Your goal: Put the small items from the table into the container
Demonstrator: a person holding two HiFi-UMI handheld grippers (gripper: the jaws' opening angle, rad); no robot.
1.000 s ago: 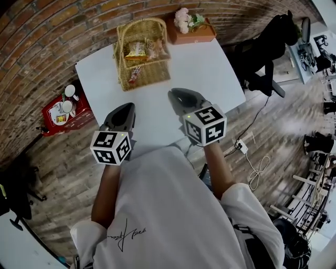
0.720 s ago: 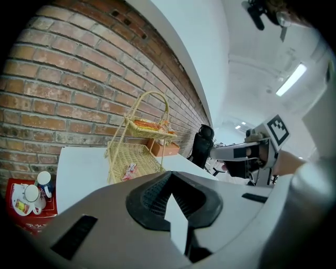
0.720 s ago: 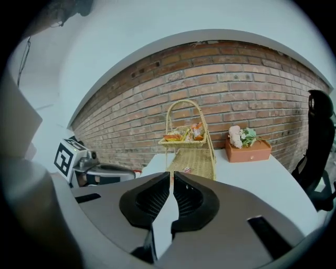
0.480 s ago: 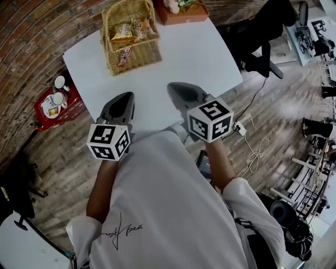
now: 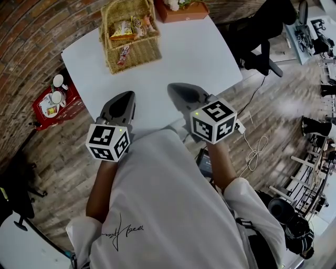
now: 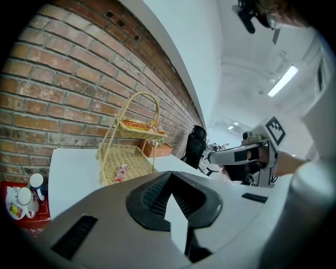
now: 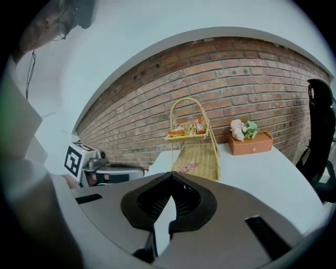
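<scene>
Both tools hover over the 6 o'clock edge of the white surface [image 5: 173, 58], side by side and apart, pointing toward 12 o'clock. The left hand-held gripper [image 5: 125, 100] has its jaws pressed together; its own view shows the dark pads of the left hand-held gripper [image 6: 176, 202] closed on nothing. The right hand-held gripper [image 5: 178, 90] is the same, and in its own view the jaws of the right hand-held gripper [image 7: 164, 207] meet with nothing pinched between them.

The wicker basket [image 5: 142, 50], a two-tier stand with an arched handle, sits at the 12 o'clock end of the surface, a little toward 11. Snack packets [image 5: 122, 30] lie on its upper tier, and one small red-and-white packet [image 5: 123, 52] lies on the lower tier. The left gripper view shows the wicker basket [image 6: 131, 160] ahead against the brick wall [image 6: 63, 79], with the packet [image 6: 121, 172] on the bottom tray. The right gripper view shows it at about 1 o'clock of the jaws [image 7: 202, 157].

An orange box of flowers [image 5: 181, 10] stands at 1 o'clock of the basket, just beside it. On the floor at 9 o'clock of the surface is a red tray [image 5: 44, 113] with white cups [image 5: 56, 96]. A black office chair [image 5: 260, 42] stands at 3 o'clock of the surface.
</scene>
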